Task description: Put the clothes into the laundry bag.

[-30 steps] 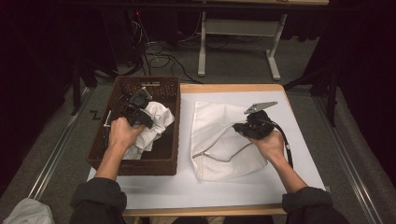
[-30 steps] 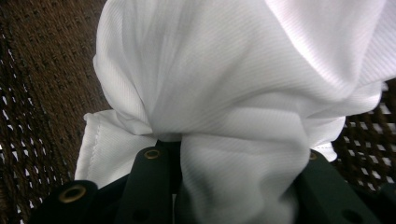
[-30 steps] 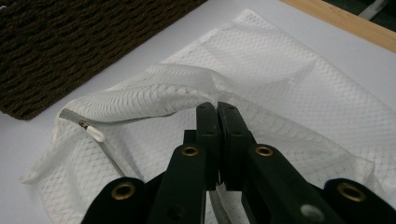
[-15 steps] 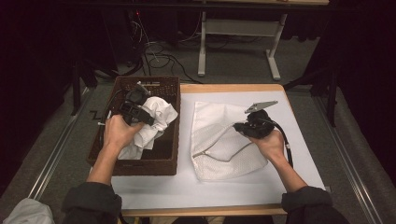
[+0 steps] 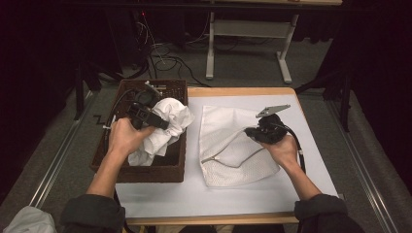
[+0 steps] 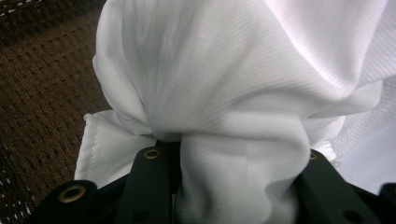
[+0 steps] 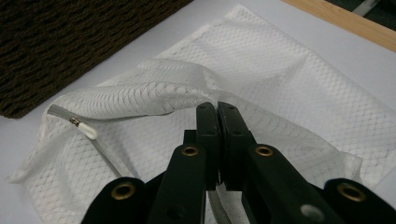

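My left gripper (image 5: 164,124) is shut on a bunched white cloth (image 5: 171,112) and holds it over the brown wicker basket (image 5: 145,174); the cloth's lower end hangs into the basket. In the left gripper view the cloth (image 6: 224,84) bulges out between the jaws of the left gripper (image 6: 229,151). A white mesh bag (image 5: 226,121) lies flat on the white table cover. My right gripper (image 5: 249,132) is shut on the bag's open zipper edge and lifts it slightly. The right gripper (image 7: 218,112) pinches the mesh rim, with the zipper pull (image 7: 87,130) to its left.
The basket (image 7: 70,42) stands just left of the mesh bag. The white table cover (image 5: 311,145) has bare room at the right and front. Behind the table's wooden edge (image 5: 243,91) are cables and a desk frame (image 5: 245,29) on the floor.
My left gripper has risen a little with the white cloth, drawing more of it out of the basket. The right gripper and the mesh bag have stayed put.
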The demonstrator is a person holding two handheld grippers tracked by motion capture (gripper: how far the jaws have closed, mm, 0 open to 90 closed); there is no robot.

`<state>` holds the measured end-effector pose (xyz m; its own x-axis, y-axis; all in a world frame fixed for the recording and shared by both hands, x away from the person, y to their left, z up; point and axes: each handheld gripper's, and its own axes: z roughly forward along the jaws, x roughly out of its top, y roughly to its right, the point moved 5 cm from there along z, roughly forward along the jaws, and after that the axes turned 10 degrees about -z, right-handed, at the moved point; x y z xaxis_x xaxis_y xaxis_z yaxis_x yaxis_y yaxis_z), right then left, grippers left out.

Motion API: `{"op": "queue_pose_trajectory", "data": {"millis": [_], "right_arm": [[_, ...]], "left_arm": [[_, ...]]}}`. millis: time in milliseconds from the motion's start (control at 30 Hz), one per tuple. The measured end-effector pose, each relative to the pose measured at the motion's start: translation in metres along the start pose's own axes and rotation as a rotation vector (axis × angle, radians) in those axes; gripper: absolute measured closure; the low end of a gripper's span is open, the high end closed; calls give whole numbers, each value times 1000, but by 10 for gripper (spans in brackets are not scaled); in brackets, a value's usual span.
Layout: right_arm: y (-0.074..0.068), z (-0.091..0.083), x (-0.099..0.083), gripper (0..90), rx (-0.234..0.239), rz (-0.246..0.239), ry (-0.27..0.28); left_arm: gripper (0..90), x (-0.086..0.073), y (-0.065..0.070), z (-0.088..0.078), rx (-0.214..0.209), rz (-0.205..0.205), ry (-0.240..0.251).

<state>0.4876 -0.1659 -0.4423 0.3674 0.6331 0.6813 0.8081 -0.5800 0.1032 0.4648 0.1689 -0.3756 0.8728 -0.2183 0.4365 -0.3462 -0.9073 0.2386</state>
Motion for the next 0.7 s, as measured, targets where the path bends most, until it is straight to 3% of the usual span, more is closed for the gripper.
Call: {"op": "queue_pose_trajectory", "data": {"millis": [533,700], "right_arm": [[2,1,0,892,-9,-5,-4],[6,0,0,893,-13,2,-11]], "left_arm": [[639,-3,43,-11,-55,102,23],[639,-4,63,-9,-60,154,18]]}}
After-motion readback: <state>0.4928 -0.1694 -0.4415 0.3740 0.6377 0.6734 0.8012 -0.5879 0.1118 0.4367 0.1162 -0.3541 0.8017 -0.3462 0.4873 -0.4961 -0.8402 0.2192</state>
